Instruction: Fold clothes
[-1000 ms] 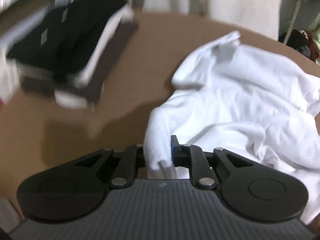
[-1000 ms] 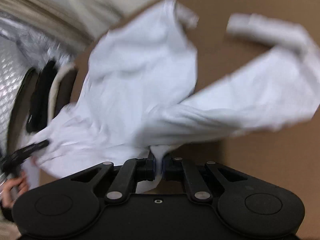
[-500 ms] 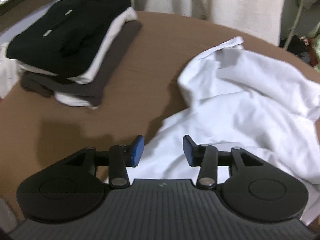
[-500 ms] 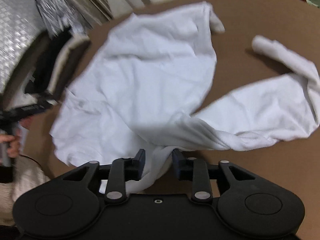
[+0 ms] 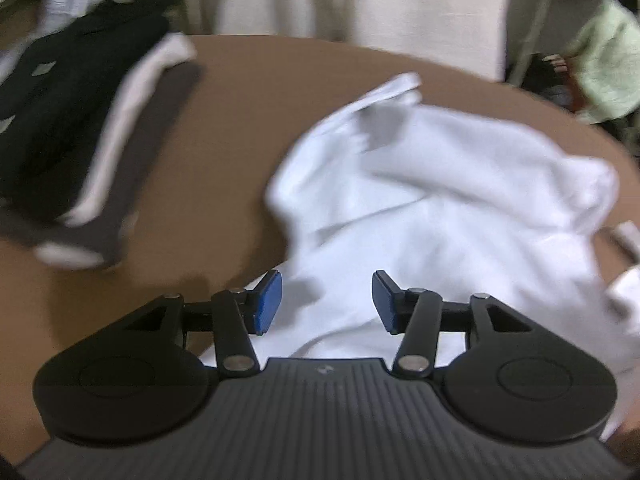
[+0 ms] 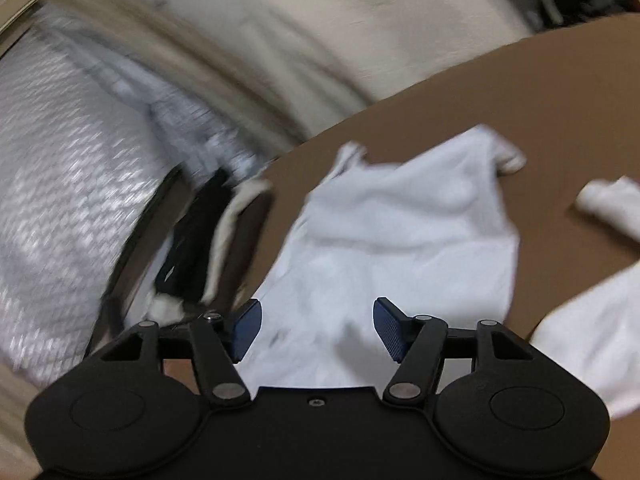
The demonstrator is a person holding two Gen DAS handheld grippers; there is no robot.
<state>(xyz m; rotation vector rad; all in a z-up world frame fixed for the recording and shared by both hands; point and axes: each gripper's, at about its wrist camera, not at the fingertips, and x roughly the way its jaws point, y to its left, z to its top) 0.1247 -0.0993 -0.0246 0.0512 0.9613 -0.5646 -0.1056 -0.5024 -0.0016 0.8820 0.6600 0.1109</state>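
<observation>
A white long-sleeved garment (image 5: 432, 208) lies crumpled and spread on the brown table (image 5: 248, 80). My left gripper (image 5: 326, 302) is open and empty, held just above the garment's near edge. In the right wrist view the same garment (image 6: 400, 240) lies ahead, with one sleeve (image 6: 600, 320) trailing to the right. My right gripper (image 6: 317, 330) is open and empty above the cloth. Both views are motion-blurred.
A stack of folded clothes (image 5: 80, 148), black on top with white and grey beneath, sits at the table's left; it also shows in the right wrist view (image 6: 208, 240). Pale curtains (image 5: 360, 8) hang behind. A silvery quilted surface (image 6: 72, 200) is at the left.
Both grippers have let go of the white garment and opened wide. The garment has dropped onto the table. The right gripper has swung left toward the folded stack.
</observation>
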